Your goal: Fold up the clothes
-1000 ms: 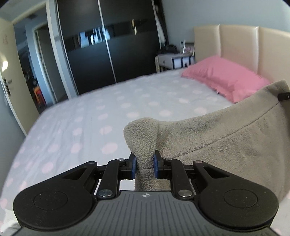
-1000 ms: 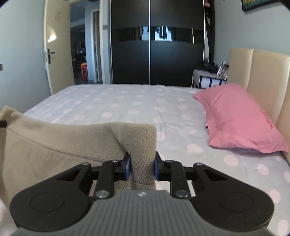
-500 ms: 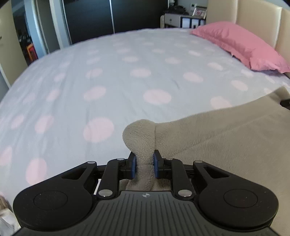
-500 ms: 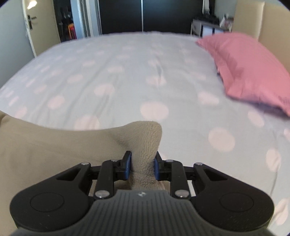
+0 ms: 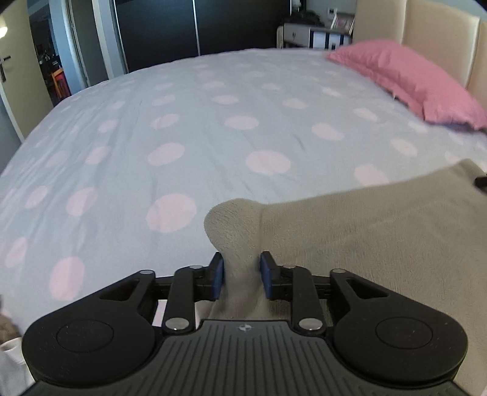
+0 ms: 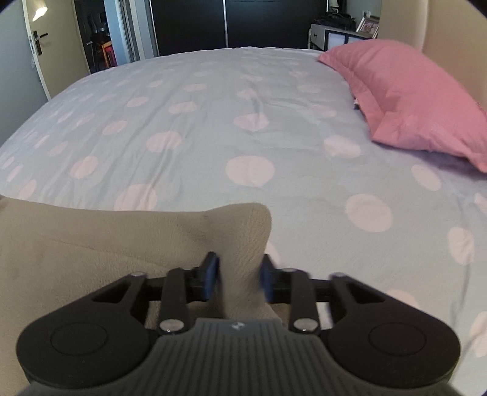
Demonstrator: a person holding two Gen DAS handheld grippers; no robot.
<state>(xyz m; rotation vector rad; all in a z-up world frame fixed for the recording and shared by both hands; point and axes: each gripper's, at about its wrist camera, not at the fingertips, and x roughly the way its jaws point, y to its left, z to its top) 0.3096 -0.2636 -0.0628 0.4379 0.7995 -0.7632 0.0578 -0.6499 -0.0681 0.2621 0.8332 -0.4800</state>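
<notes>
A beige fleece garment (image 5: pixel 365 231) is stretched between my two grippers, low over a grey bed sheet with pink dots (image 5: pixel 213 121). My left gripper (image 5: pixel 242 274) has the garment's left corner between its blue pads. Its jaws are opening, and the fleece still fills the gap and touches both pads. In the right wrist view the same garment (image 6: pixel 91 243) runs off to the left. My right gripper (image 6: pixel 240 275) has the right corner between its pads. Its jaws are opening too, they are blurred, and the fleece stands loose between them.
A pink pillow (image 6: pixel 411 91) lies at the right by the cream headboard (image 5: pixel 426 36). The dotted sheet (image 6: pixel 213 121) spreads wide ahead of both grippers. A dark wardrobe (image 5: pixel 182 27) and a nightstand (image 5: pixel 310 33) stand beyond the bed, and a doorway opens at the far left.
Both grippers sank toward the bed and tilted down, carrying the fleece edge low over the sheet. Both pairs of jaws now stand a little wider around the corners.
</notes>
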